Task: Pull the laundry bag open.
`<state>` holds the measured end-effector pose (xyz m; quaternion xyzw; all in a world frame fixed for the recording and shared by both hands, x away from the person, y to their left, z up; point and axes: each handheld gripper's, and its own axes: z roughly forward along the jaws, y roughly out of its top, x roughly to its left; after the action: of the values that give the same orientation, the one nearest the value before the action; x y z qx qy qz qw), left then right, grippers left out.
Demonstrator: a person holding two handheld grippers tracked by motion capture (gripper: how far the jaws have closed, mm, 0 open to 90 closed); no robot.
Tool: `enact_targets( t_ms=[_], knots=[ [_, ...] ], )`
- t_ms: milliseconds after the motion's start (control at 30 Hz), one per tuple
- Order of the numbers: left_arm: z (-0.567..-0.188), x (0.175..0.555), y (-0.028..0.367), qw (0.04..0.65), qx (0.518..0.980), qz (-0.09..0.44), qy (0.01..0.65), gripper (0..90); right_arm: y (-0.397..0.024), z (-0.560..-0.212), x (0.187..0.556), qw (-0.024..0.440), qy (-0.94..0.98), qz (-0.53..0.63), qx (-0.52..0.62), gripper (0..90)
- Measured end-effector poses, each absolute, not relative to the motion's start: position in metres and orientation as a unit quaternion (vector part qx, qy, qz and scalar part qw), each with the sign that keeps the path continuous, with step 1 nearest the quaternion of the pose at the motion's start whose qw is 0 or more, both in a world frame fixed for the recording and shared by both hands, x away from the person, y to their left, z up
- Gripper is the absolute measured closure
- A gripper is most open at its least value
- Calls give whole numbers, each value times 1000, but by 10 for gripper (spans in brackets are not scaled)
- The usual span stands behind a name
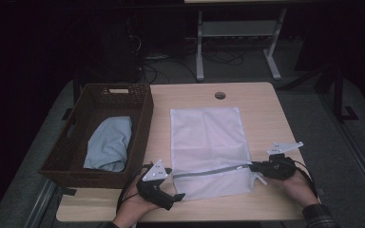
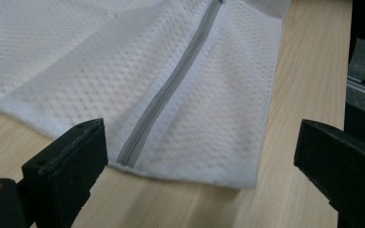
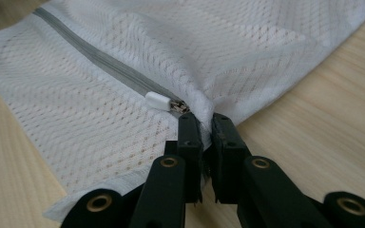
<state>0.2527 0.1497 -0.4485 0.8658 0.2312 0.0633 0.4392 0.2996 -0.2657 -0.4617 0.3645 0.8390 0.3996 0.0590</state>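
At the table's near edge, right tool (image 3: 205, 124) pinching mesh bag (image 3: 123, 57) edge, left tool (image 2: 197, 156) agape beside it.

- The mesh bag (image 1: 207, 147) lies flat on the table (image 1: 266, 109), about in the middle of it.
- The basket (image 1: 141, 114) stands at the left of the bag, on the left edge of the table.
- A folded cloth (image 1: 108, 142) lies inside the basket, toward its near end.
- The zipper (image 1: 209, 171) runs across the bag close to its near edge.
- The left gripper (image 1: 168, 190) is at the near left corner of the bag, its jaws wide apart on either side of the zipper's end.
- The right gripper (image 1: 253, 167) is at the right end of the zipper, pinching the bag's edge just beside the zipper pull (image 3: 159, 100).
- A round hole (image 1: 220, 95) is in the table behind the bag.
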Motion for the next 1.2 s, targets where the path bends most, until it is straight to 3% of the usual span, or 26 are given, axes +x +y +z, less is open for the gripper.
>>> enact_targets(
  t_ms=[1000, 1200],
  knots=[
    [-445, 269, 108, 449, 863, 42, 227, 65, -256, -449, 279, 63, 821, 429, 372, 832],
    [-444, 274, 98, 459, 860, 40, 220, 149, -250, -447, 275, 65, 815, 440, 372, 832]
  ],
)
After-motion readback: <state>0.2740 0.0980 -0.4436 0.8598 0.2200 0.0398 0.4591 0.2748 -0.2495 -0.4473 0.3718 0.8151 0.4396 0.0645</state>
